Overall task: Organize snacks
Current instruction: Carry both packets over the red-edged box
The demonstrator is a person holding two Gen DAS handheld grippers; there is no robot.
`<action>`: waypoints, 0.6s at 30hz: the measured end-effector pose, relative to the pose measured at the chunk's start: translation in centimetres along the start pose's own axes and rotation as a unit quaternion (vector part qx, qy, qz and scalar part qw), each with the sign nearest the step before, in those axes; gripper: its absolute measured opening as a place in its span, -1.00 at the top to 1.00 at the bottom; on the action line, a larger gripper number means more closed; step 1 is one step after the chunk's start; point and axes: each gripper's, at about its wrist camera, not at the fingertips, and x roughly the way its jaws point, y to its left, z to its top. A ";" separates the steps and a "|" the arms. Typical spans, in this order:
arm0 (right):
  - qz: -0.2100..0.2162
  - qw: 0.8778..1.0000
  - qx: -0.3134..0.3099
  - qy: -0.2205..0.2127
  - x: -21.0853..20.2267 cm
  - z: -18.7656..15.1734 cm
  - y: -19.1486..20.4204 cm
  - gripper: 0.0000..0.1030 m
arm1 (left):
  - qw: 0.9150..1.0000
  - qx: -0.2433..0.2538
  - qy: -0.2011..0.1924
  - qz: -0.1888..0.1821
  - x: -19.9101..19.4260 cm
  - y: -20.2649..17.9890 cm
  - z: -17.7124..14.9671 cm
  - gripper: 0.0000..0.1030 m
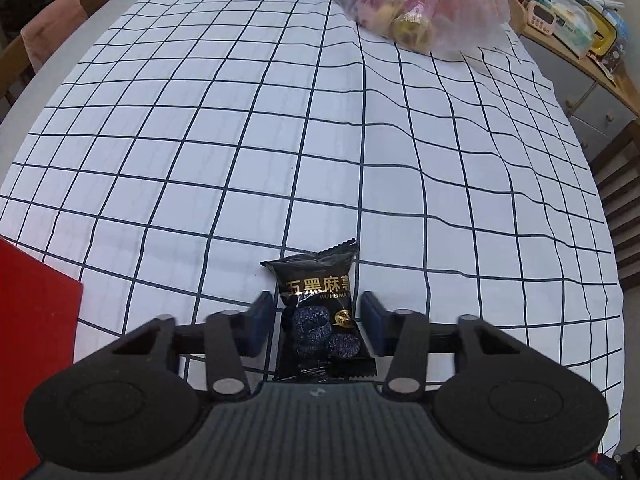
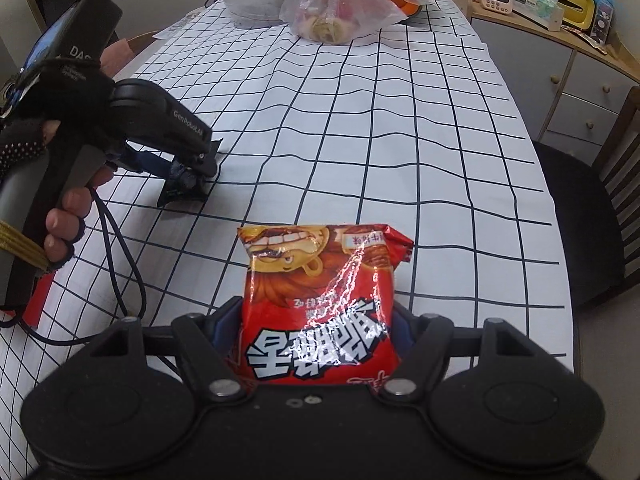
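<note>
Now | left tongs (image 1: 316, 301) part-open astride black packet (image 1: 316, 320) "WU HEI MA" | right tongs (image 2: 316, 318) clamp red bag (image 2: 320, 276)

table (image 1: 48, 80) – grid cloth (image 1: 280, 140) | on cloth – black snack packet (image 1: 316, 304), clear bag (image 1: 420, 4)

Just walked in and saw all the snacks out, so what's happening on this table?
A person is sorting snacks with a handheld gripper in each hand. The right gripper is clamped on a red snack bag, held above the checked tablecloth. The left gripper is down at a small black snack packet lying on the cloth, pads on either side with slight gaps showing. A clear plastic bag of snacks sits at the far end.
</note>
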 end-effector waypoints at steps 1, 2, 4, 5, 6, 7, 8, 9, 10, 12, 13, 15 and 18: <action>-0.001 1.000 0.000 0.000 0.0 0.0 0.1 -0.39 | 1.000 0.001 0.001 0.001 0.0 0.0 0.0 0.32; -0.001 1.000 0.000 -0.001 -0.1 0.0 0.1 -0.39 | 1.000 0.001 0.000 0.001 0.0 0.1 -0.1 0.33; -0.002 1.000 0.000 -0.003 -0.3 0.0 0.1 -0.39 | 1.000 0.001 -0.003 0.004 -0.2 0.3 -0.3 0.35; -0.003 1.000 0.001 -0.005 -0.4 0.0 0.2 -0.39 | 1.000 0.001 -0.003 0.006 -0.3 0.4 -0.4 0.35; -0.003 1.000 0.001 -0.007 -0.6 0.0 0.3 -0.39 | 1.000 -0.001 -0.002 0.006 -0.5 0.5 -0.5 0.35; -0.002 1.000 0.001 -0.009 -0.8 0.1 0.3 -0.39 | 1.000 -0.003 -0.001 0.005 -0.7 0.7 -0.7 0.35; -0.001 1.000 0.001 -0.011 -0.9 0.1 0.4 -0.39 | 1.000 -0.004 -0.001 0.005 -1.0 0.8 -0.9 0.35; -0.001 1.000 0.000 -0.013 -1.1 0.1 0.5 -0.39 | 1.000 -0.005 -0.001 0.005 -1.3 0.9 -1.1 0.35; -0.001 1.000 -0.001 -0.015 -1.4 0.2 0.7 -0.39 | 1.000 -0.005 -0.001 0.004 -1.7 1.0 -1.3 0.35; -0.001 1.000 -0.003 -0.020 -1.9 0.3 1.0 -0.39 | 1.000 -0.003 -0.002 0.001 -2.6 1.2 -1.7 0.35; -0.001 1.000 -0.003 -0.023 -2.2 0.4 1.2 -0.39 | 1.000 -0.003 -0.005 0.000 -3.2 1.4 -2.0 0.35; 0.000 1.000 -0.005 -0.028 -2.9 0.4 1.6 -0.39 | 1.000 -0.002 -0.009 -0.005 -4.2 1.8 -2.5 0.35; 0.003 0.999 -0.009 -0.036 -3.9 0.5 2.3 -0.39 | 1.000 -0.002 -0.014 -0.008 -5.7 2.3 -3.2 0.35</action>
